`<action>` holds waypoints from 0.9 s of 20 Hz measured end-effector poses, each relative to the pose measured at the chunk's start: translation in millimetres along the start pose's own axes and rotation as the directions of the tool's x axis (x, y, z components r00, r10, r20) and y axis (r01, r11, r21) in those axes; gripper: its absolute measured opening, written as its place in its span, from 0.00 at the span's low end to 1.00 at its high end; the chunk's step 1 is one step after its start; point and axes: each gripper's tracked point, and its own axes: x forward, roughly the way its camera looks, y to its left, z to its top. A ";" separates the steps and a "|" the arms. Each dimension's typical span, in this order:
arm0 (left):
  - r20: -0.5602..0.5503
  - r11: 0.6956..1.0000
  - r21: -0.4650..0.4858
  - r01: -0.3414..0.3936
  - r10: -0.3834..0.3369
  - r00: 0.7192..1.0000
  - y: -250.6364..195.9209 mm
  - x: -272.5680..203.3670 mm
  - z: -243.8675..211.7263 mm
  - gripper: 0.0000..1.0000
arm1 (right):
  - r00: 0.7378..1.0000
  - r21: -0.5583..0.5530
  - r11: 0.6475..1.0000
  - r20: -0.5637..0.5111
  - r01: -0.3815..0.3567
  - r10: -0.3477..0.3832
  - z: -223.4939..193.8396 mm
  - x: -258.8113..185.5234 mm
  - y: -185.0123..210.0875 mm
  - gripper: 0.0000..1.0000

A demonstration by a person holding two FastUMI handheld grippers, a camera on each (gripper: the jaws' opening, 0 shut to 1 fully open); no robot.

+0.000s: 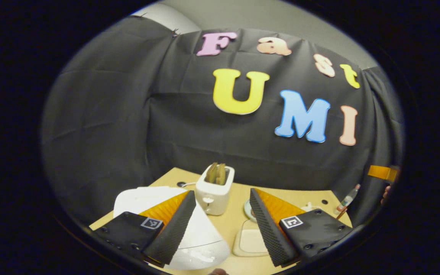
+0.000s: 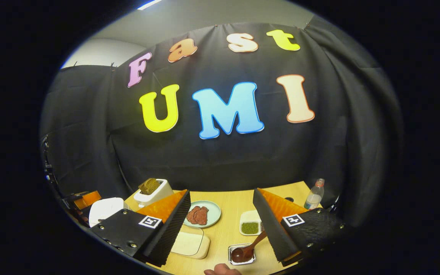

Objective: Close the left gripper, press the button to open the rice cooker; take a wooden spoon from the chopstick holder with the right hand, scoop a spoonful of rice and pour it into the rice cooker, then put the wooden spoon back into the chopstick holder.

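In the left gripper view my left gripper (image 1: 222,194) stands open above the table, and its left finger overlaps the white domed rice cooker (image 1: 201,236), whose lid is down. My right gripper (image 2: 222,193) is also open with nothing between its fingers. Low in the right gripper view a dark wooden spoon (image 2: 245,252) rests with its bowl in a small metal container (image 2: 241,261). Its handle slants up beside my right finger. Behind it sits a white square dish of green grains (image 2: 250,228). The rice cooker (image 2: 105,209) lies far left there, beside the left gripper (image 2: 86,199).
A white toaster (image 1: 216,191) with bread stands behind the cooker. A beige board (image 1: 250,242) lies mid-table, and a plate of meat (image 2: 201,214) sits behind it. A water bottle (image 2: 314,194) stands at the far right corner. A fingertip (image 2: 222,272) shows at the bottom edge.
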 end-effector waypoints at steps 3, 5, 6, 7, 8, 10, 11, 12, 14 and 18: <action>0.088 0.997 0.029 0.066 -0.069 0.994 -52.4 -9.6 45.0 0.99 | 0.997 -0.043 0.998 0.075 0.035 -0.032 21.8 -5.4 -6.2 0.99; 0.138 0.993 0.011 0.120 -0.120 0.983 -85.0 -17.5 67.8 0.99 | 0.994 -0.061 0.997 0.106 0.043 -0.036 34.5 -5.9 -6.1 0.99; 0.166 0.991 0.025 0.131 -0.134 0.977 -96.4 -22.7 82.9 0.99 | 0.993 -0.054 0.998 0.116 0.039 -0.032 42.8 -8.3 -2.2 0.99; 0.193 0.989 0.050 0.139 -0.146 0.970 -109.2 -28.6 96.5 0.99 | 0.991 -0.043 0.998 0.128 0.035 -0.029 52.3 -10.4 0.6 1.00; 0.215 0.987 0.074 0.142 -0.155 0.964 -120.7 -32.8 110.3 0.99 | 0.988 -0.034 0.999 0.148 0.039 -0.034 66.5 -13.3 0.7 0.96; 0.224 0.984 0.089 0.156 -0.172 0.959 -141.5 -43.4 121.6 0.97 | 0.985 -0.046 0.996 0.158 0.082 -0.074 87.0 -17.6 -5.2 0.99; 0.219 0.985 0.085 0.150 -0.166 0.962 -147.1 -46.6 121.1 0.98 | 0.984 -0.049 0.994 0.152 0.102 -0.093 93.2 -21.5 -8.9 0.99; 0.226 0.987 0.081 0.140 -0.156 0.962 -148.9 -49.8 123.8 0.99 | 0.983 -0.038 0.995 0.161 0.091 -0.084 104.4 -24.7 -3.7 0.99; 0.232 0.988 0.061 0.140 -0.150 0.961 -151.3 -51.6 124.2 0.99 | 0.979 -0.014 0.997 0.189 0.079 -0.075 118.4 -29.3 -3.4 0.99; 0.222 0.992 0.029 0.120 -0.123 0.967 -142.3 -54.8 122.8 0.99 | 0.981 0.004 0.997 0.178 0.073 -0.072 114.4 -27.3 -6.5 0.99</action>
